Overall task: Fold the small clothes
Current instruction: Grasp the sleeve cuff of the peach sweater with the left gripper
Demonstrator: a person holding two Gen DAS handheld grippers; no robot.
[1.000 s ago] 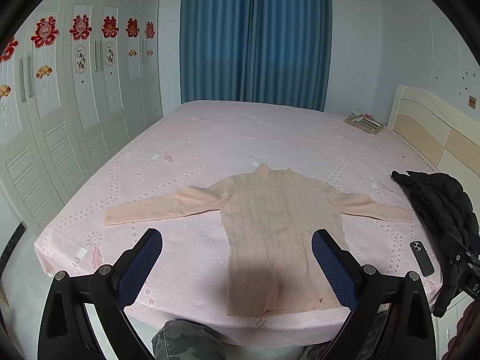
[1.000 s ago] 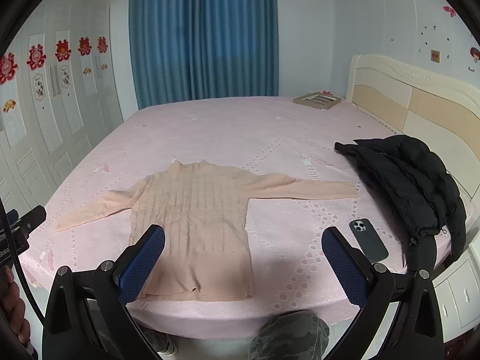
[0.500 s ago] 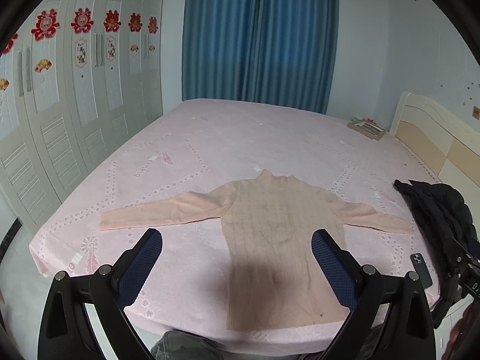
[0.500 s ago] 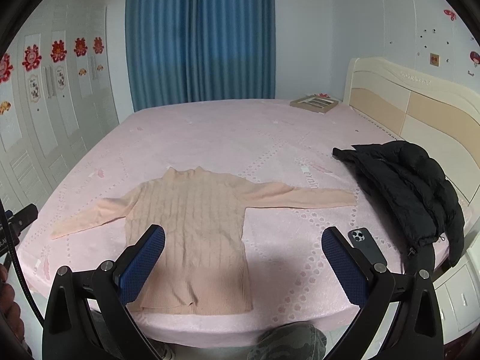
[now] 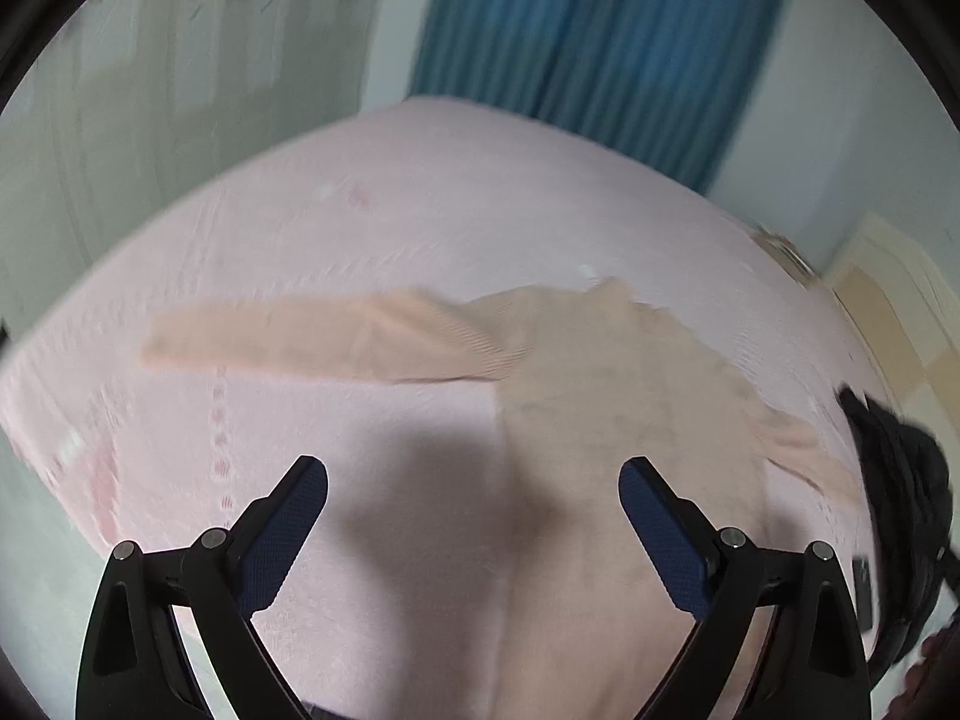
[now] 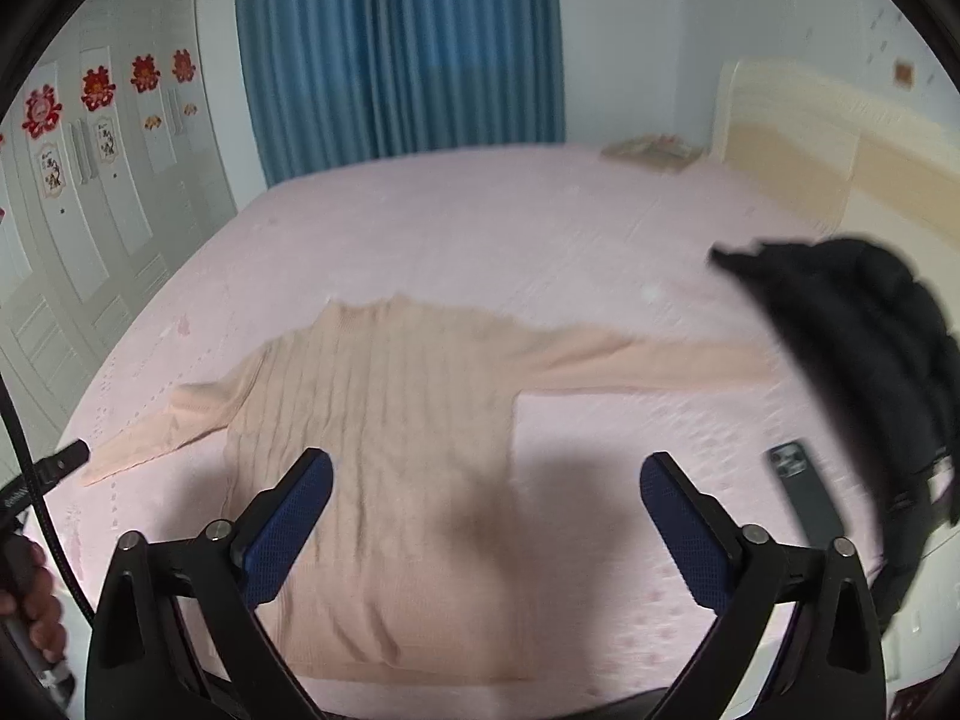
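A peach ribbed sweater (image 5: 600, 396) lies flat on the pink bed (image 5: 420, 210), sleeves spread to both sides; it also shows in the right wrist view (image 6: 384, 420). My left gripper (image 5: 474, 492) is open and empty, above the bed near the sweater's left side, below its left sleeve (image 5: 288, 336). My right gripper (image 6: 486, 486) is open and empty, above the sweater's lower right part and the bed beside it. Both views are blurred by motion.
A black jacket (image 6: 864, 336) lies on the bed's right side, over the right sleeve's end, with a dark phone (image 6: 804, 492) beside it. A flat box (image 6: 654, 150) sits at the far corner. White wardrobe doors (image 6: 90, 192) stand left, the headboard (image 6: 840, 138) right.
Both grippers have moved forward and down toward the bed, so the sweater looks larger. The left wrist view has swung left. Both stay open.
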